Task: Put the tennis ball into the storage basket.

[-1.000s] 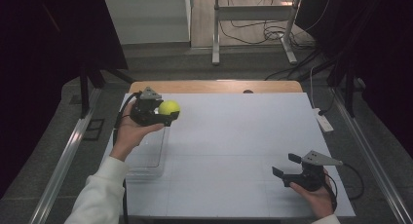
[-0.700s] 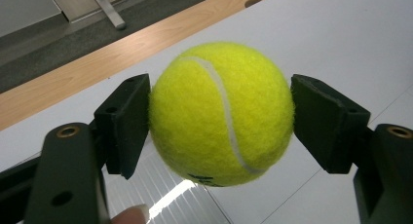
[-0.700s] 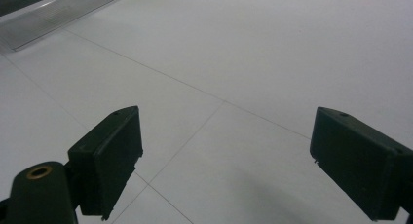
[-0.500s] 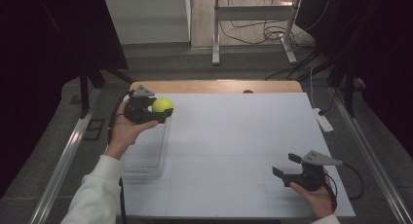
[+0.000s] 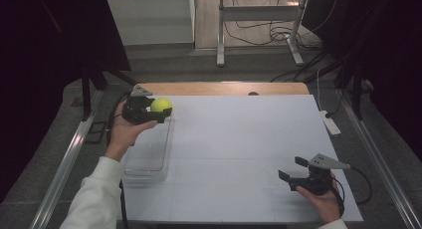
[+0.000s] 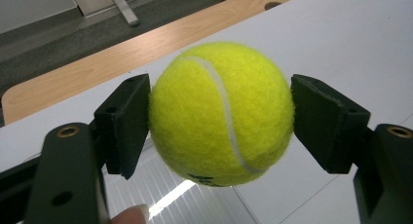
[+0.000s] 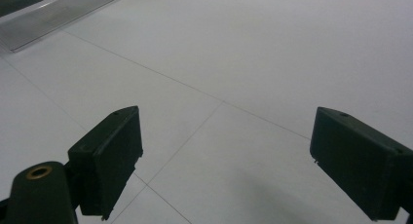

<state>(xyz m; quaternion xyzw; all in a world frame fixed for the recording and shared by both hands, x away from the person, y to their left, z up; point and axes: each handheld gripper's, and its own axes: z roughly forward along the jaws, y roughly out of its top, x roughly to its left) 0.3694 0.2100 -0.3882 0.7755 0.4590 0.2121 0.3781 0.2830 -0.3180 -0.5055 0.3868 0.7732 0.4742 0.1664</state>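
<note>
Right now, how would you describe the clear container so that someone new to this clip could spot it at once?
Start at the white table and go to its left edge. There, below the left gripper that holds the tennis ball, lies the clear plastic bin, a long shallow rectangle. It is the one see-through thing on the table.

In the left gripper view, the tennis ball (image 6: 221, 112) hides the tray behind it, and its dark print at the bottom is cut short by its curve. The clear tray's (image 5: 148, 154) walls, left in the high view, are too faint to trace.
</note>
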